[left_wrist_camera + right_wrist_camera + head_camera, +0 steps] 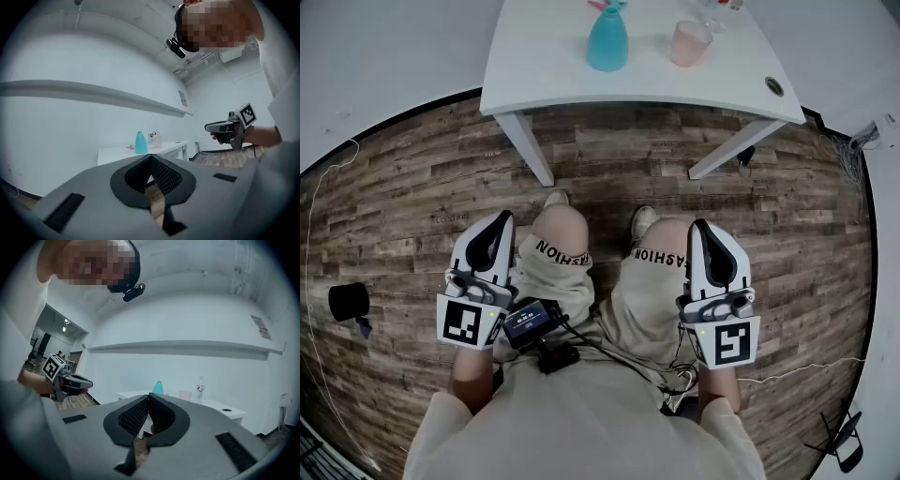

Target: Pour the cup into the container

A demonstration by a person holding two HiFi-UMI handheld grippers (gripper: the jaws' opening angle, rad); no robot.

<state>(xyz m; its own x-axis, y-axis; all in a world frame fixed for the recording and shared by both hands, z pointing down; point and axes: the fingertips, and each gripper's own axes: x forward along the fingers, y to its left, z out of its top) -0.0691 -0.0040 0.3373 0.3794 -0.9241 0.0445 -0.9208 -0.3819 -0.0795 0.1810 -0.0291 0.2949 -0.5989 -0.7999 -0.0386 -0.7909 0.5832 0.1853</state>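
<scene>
while the left gripper point(500, 223) and right gripper point(704, 230) are closed and empty, open one wide before reaching the cup point(689, 42).

The head view looks steeply down over the lap, the counter point(534, 56) far off at 12 o'clock. Both gripper views face level along their jaws toward that distant counter, each catching the other: right gripper point(209, 127) at 3 o'clock, left gripper point(89, 383) at 9.
</scene>
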